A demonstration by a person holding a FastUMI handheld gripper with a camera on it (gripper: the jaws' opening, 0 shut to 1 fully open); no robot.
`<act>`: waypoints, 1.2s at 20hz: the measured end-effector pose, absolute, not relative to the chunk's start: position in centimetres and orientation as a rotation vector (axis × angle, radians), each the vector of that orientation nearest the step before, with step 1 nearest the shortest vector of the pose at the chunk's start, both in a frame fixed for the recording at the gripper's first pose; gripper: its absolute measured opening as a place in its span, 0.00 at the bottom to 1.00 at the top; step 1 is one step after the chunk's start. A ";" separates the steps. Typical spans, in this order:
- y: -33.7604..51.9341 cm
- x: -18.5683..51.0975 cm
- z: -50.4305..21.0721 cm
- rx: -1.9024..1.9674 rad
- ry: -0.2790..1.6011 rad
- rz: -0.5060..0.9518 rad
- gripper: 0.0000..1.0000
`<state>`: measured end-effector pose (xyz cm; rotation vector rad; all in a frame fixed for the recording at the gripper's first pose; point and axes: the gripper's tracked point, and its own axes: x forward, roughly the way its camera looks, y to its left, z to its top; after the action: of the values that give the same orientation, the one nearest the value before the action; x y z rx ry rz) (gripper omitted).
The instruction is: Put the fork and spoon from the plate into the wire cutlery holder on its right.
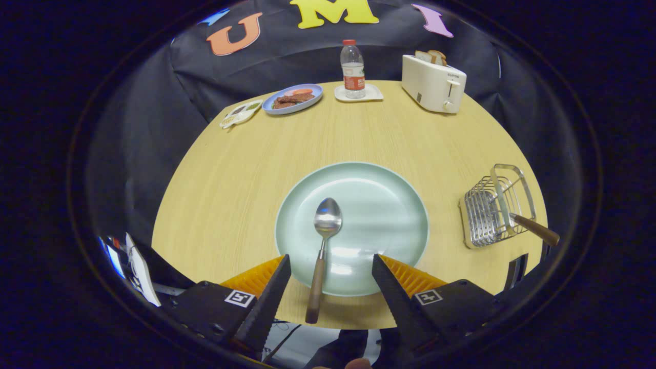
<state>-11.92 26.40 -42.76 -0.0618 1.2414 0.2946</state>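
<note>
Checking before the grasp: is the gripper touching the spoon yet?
Apart. In the gripper view the gripper is open, and the spoon handle lies between its fingers with bare plate and table showing on both sides.

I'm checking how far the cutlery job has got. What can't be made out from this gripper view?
- Utensil in the wire cutlery holder: its wooden handle sticks out, but the wires hide its head, so fork or not is unclear.
- Spoon handle's end overhangs the table edge between the open gripper fingers.
- Food on the blue plate: too small.
</note>
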 end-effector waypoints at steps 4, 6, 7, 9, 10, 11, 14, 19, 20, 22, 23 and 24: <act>26.4 -12.0 -44.5 -0.053 1.299 0.258 0.87; 26.4 -12.2 -45.2 -0.061 1.315 0.254 0.81; 26.4 -12.3 -45.6 -0.070 1.326 0.254 0.75; 26.6 -12.3 -45.9 -0.078 1.339 0.260 0.64; 26.5 -12.3 -46.1 -0.090 1.342 0.256 0.57; 26.6 -12.3 -46.1 -0.094 1.349 0.259 0.51; 26.1 -12.6 -46.1 -0.105 1.380 0.241 0.27; 25.4 -12.1 -45.1 -0.161 1.397 0.263 0.01; 25.2 -12.0 -44.4 -0.165 1.404 0.271 0.01; 24.9 -11.6 -42.5 -0.145 1.415 0.282 0.01; 24.7 -11.3 -41.3 -0.133 1.425 0.286 0.01; 24.4 -11.3 -40.0 -0.119 1.442 0.293 0.01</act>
<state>-11.29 24.37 -40.02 -0.1186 1.4419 0.2929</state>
